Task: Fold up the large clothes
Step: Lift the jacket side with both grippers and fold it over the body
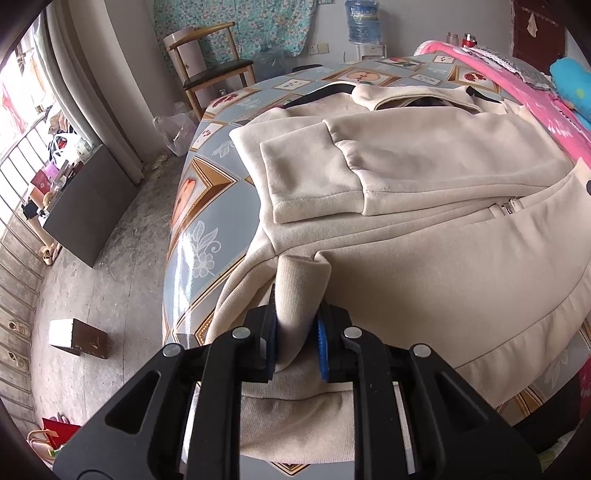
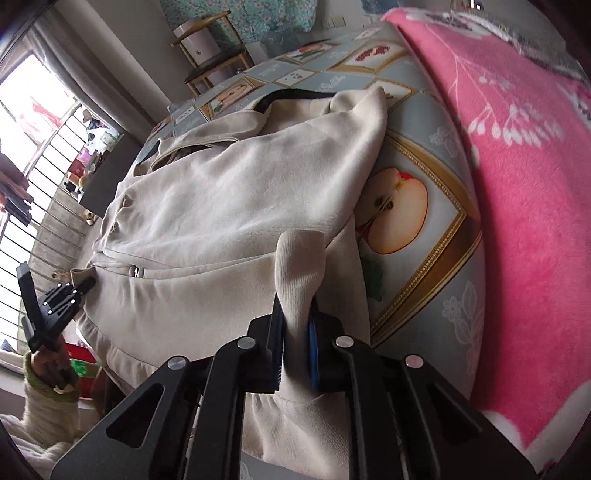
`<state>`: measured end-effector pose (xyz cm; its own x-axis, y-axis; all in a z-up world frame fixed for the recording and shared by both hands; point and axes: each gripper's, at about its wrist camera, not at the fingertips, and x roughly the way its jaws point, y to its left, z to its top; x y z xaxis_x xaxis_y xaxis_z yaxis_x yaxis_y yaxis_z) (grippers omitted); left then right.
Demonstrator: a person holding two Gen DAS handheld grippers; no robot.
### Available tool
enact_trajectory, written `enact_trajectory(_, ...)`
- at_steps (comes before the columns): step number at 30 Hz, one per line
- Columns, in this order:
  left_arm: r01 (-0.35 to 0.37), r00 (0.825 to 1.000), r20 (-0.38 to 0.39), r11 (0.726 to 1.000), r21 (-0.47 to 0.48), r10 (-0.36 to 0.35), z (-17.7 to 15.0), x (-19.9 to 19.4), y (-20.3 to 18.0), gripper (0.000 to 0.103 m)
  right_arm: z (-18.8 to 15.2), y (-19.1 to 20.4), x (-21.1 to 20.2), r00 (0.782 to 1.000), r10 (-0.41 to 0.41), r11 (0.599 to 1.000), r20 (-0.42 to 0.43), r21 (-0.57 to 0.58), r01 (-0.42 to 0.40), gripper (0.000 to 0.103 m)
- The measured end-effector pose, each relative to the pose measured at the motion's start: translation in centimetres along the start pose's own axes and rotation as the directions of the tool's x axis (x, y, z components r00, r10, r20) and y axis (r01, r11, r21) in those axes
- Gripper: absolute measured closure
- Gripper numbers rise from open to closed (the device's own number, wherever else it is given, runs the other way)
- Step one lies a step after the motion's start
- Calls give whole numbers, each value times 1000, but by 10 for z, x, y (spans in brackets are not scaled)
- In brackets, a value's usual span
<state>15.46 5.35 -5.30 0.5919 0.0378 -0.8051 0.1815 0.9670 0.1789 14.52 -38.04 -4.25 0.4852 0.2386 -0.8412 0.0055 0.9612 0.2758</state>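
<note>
A cream zip-up jacket lies spread on a table with a fruit-print cloth, its sleeves folded across the chest. My left gripper is shut on a pinched fold of the jacket's hem at the near left corner. In the right wrist view the same jacket fills the middle, and my right gripper is shut on a ribbed fold of its hem at the near right corner. The left gripper, held by a hand in a white sleeve, shows at the far left edge of that view.
A pink floral blanket covers the table's right side. A wooden chair stands beyond the far edge, a water bottle farther back. On the floor at left sit a dark cabinet and a small box, near a barred window.
</note>
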Motion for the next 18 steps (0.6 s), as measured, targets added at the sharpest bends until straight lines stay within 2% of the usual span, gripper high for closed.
enact_trajectory(4,-21,997,75,999,29,19,-6,-25,-2,92,-15,22,-34,993,-71,996,90,-49,76,95)
enact_trajectory(9,-28,985,169,999,34,22,-15,-65,0,93,-33,38,-69,974,-127,989,186,-51,139,95)
enact_trajectory(14,16,970,244,999,-35,-7,-23,-106,17,95,-46,49,-105,949,-149,985,276,-40,166,96)
enact_trajectory(18,58,952,305,996,-67,-35,-18,-127,28,97,-39,59,-120,928,-174,978,331,-54,202,96)
